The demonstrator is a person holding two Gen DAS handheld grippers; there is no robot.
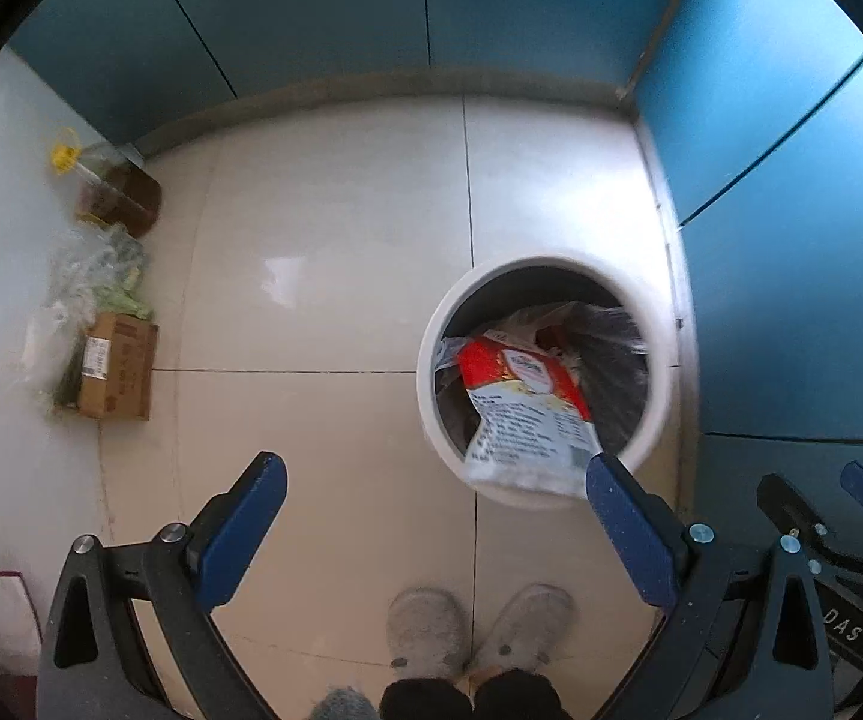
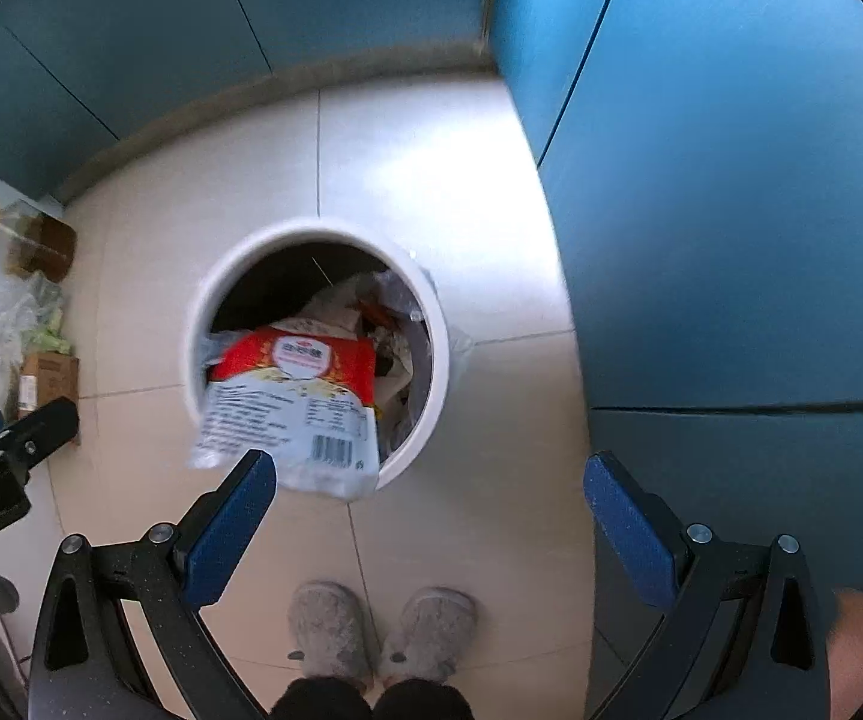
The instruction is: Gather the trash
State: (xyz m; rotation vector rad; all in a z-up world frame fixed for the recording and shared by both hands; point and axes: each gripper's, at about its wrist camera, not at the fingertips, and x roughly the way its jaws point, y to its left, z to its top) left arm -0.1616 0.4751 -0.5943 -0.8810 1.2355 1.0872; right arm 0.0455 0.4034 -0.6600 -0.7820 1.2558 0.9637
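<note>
Both tongs, left (image 1: 434, 531) and right (image 2: 428, 525), gape wide, empty; the red-and-white printed plastic packet (image 2: 293, 402) overhangs the round white bin's rim (image 2: 239, 252) (near side) and could slide onto the floor.

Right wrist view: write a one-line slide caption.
Both grippers open above a white bin; a red-and-white food packet lies over its near rim, grey slippers below.
</note>
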